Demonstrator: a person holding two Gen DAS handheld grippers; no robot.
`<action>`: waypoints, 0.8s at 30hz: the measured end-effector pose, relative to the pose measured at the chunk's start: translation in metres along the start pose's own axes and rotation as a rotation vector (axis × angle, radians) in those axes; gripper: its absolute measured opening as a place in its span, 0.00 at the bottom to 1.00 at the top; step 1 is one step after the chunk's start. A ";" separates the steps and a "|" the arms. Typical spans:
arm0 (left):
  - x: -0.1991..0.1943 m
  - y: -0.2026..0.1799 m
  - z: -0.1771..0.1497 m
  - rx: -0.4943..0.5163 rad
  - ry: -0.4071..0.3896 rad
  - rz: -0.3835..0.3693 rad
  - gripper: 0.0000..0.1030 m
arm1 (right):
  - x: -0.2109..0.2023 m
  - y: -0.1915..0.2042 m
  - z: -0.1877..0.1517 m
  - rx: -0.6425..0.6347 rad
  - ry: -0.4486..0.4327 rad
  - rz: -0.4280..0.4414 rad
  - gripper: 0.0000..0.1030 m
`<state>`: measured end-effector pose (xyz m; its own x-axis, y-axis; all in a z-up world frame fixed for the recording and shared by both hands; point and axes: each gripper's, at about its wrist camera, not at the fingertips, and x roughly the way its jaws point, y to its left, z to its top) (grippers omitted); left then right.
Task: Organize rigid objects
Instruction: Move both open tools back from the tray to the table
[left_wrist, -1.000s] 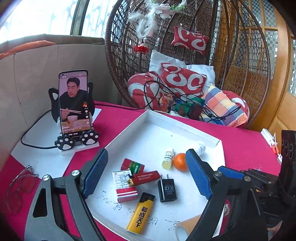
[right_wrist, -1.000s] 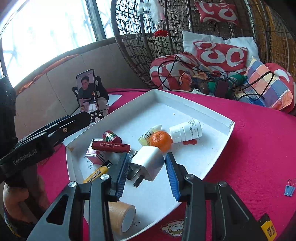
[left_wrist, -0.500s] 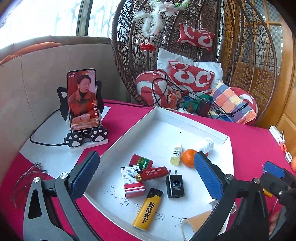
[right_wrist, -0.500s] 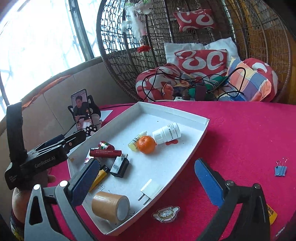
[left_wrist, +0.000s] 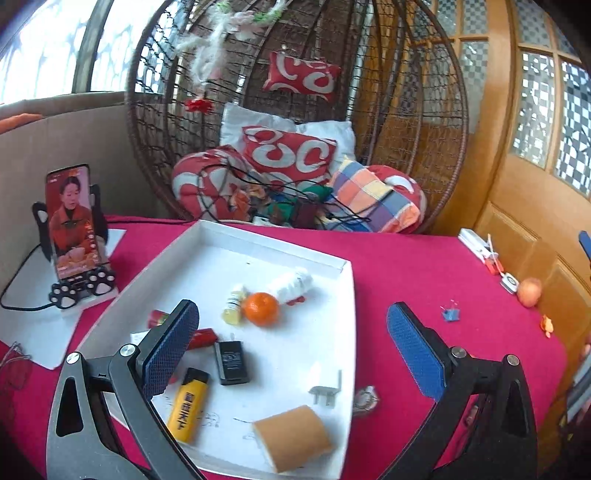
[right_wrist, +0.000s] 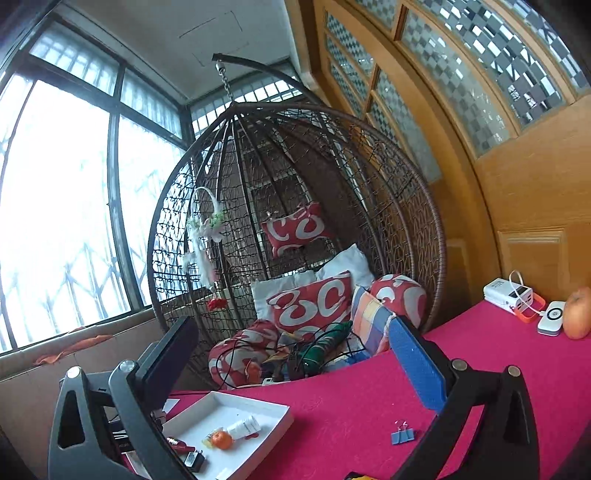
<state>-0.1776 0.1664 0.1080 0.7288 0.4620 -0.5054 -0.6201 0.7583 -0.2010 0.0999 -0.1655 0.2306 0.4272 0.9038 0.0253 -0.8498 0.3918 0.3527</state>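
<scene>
A white tray (left_wrist: 273, 242) on the red tablecloth holds a tangerine (left_wrist: 261, 308), a white bottle (left_wrist: 293, 286), a small dropper bottle (left_wrist: 233, 304), a black charger (left_wrist: 231, 362), a yellow lighter (left_wrist: 188, 404), a white charger (left_wrist: 327, 384) and a tape roll (left_wrist: 291, 437). My left gripper (left_wrist: 291, 350) hovers over the tray's near half, open and empty. My right gripper (right_wrist: 291, 365) is raised and pointing level at the hanging chair, open with nothing between its fingers. In the right wrist view the tray (right_wrist: 255, 400) lies low at the left. Blue binder clips (right_wrist: 402, 435) lie on the cloth.
A phone on a paw-shaped stand (left_wrist: 72, 221) plays video at the left. A wicker hanging chair (right_wrist: 295, 240) full of cushions and cables borders the table's far side. A power bank (right_wrist: 513, 295) and a round fruit (right_wrist: 578, 314) sit at the right edge by the wooden door.
My right gripper opened, left the white charger lying in the tray, then rose and tilted up toward the chair. My left gripper spread wider and shifted to the right.
</scene>
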 end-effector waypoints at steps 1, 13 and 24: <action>0.006 -0.014 -0.004 0.027 0.029 -0.055 1.00 | -0.002 -0.009 -0.001 0.015 -0.008 -0.018 1.00; 0.054 -0.130 -0.053 0.338 0.319 -0.318 1.00 | 0.023 -0.088 -0.059 0.042 0.475 -0.066 1.00; 0.052 -0.082 -0.059 0.333 0.445 -0.331 1.00 | 0.101 -0.046 -0.156 -0.325 0.938 0.114 0.64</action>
<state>-0.1062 0.1011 0.0489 0.6313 -0.0012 -0.7756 -0.2080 0.9631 -0.1707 0.1338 -0.0649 0.0713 0.0402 0.6545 -0.7550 -0.9737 0.1952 0.1173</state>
